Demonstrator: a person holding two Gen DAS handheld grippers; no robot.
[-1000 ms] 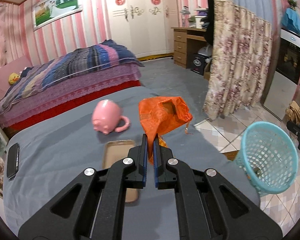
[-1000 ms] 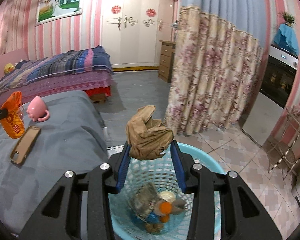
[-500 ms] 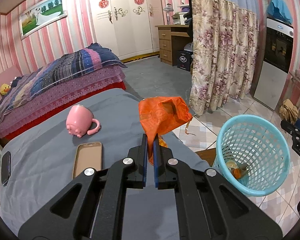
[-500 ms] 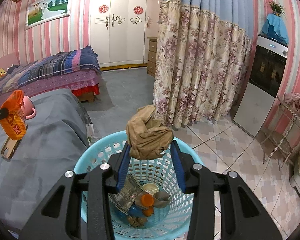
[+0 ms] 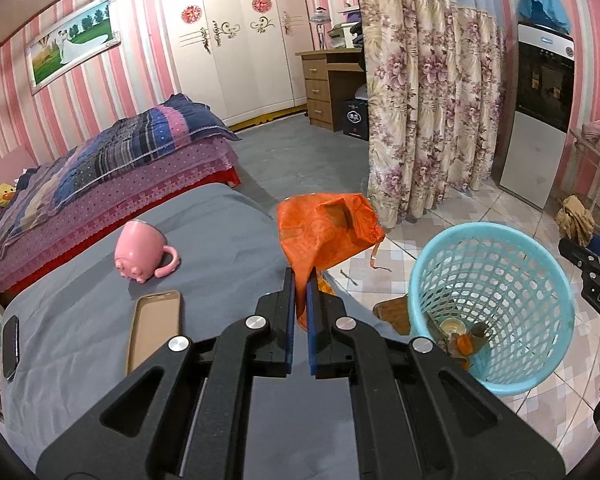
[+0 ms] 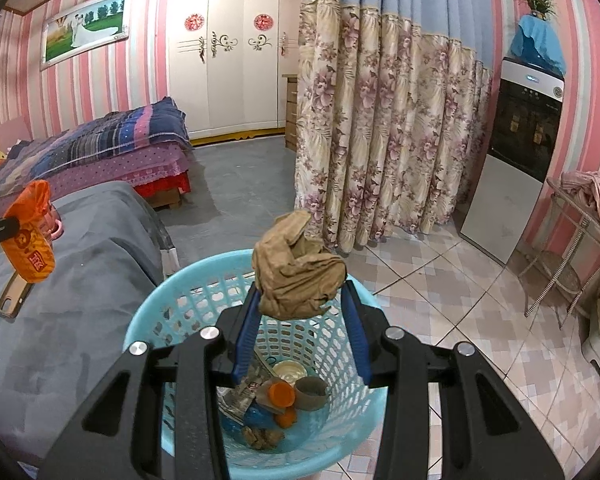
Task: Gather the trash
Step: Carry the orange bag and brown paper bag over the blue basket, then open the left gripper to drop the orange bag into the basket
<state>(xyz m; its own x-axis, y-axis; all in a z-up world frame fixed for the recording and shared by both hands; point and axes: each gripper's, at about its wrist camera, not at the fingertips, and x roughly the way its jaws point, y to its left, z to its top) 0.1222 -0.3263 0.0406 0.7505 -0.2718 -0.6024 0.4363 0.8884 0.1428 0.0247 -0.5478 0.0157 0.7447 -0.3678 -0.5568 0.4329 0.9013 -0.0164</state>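
The step in hand is the drop: both pieces of trash are lifted and carried to the basket (image 6: pixel 188 300), and none is released yet.

The right gripper (image 6: pixel 300 300) pinches a brown wad (image 6: pixel 296 276) between its blue pads, and it hangs directly over the open basket. The next move there is simple, I think — spread the jaws and let the wad fall in.

The left gripper (image 5: pixel 300 288) has its jaws pressed almost together on the lower edge of an orange bag (image 5: pixel 324 232). The bag stands up above the grey bed (image 5: pixel 80 320), near its corner, and the basket (image 5: pixel 488 308) is on the tiled floor to the right of it. So this hand must go further to the right, over the rim, before it opens.

Count: two grippers, two pieces of trash in the air, one basket. On the bed lie one pink mug (image 5: pixel 140 254) on its side, one phone case (image 5: pixel 154 328) and one dark phone (image 5: pixel 10 346) at the edge. In the basket there are several items already — an orange cap, a lid, papers — but they overlap, so I cannot count them exactly.
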